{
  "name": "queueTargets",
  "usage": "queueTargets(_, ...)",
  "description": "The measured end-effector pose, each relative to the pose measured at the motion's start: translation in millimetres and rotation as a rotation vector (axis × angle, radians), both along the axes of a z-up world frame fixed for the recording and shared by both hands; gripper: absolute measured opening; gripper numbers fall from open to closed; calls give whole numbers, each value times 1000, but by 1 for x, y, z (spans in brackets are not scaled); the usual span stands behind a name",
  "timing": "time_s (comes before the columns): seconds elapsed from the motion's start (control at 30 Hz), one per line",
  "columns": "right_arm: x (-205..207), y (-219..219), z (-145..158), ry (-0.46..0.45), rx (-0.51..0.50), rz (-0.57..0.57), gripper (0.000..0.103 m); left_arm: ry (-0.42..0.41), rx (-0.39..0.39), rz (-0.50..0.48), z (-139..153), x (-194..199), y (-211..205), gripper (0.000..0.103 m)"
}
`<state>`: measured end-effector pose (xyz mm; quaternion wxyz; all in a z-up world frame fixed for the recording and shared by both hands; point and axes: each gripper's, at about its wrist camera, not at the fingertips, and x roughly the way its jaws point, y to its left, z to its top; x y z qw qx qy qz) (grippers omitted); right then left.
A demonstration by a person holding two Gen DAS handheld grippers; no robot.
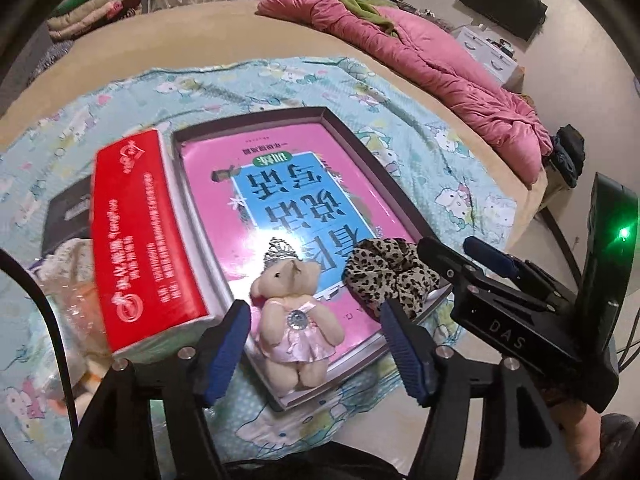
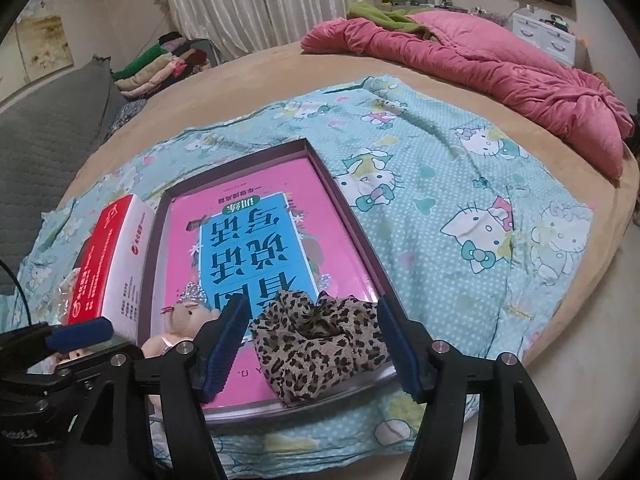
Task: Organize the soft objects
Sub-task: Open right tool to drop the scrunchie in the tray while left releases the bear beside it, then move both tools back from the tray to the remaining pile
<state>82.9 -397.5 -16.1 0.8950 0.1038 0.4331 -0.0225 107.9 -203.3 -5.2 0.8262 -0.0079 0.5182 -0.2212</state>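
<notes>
A small bear (image 1: 294, 316) in a pink dress and crown lies on the near edge of the book (image 1: 288, 208) inside the shallow box (image 1: 352, 136), head pointing far. The left claw (image 1: 316, 344) stands wide, its blue pads flanking the bear on either side without touching it. Just right of the bear, a leopard scrunchie (image 2: 320, 336) rests at the box's near right corner. The right claw (image 2: 316, 344) is also wide, its pads either side of the scrunchie, not gripping. A red tissue box (image 1: 140, 240) sits left of the box on the Kitty sheet (image 2: 460, 200).
</notes>
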Motion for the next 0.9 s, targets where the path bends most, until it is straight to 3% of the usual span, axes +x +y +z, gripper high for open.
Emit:
queueTargets(0.43, -8, 16, 18, -21, -47, 17, 76, -83, 95, 64, 14, -27, 29, 80)
queueTargets(0.9, -14, 48, 42, -60, -48, 83, 77, -91, 45, 197, 35, -40, 95, 82)
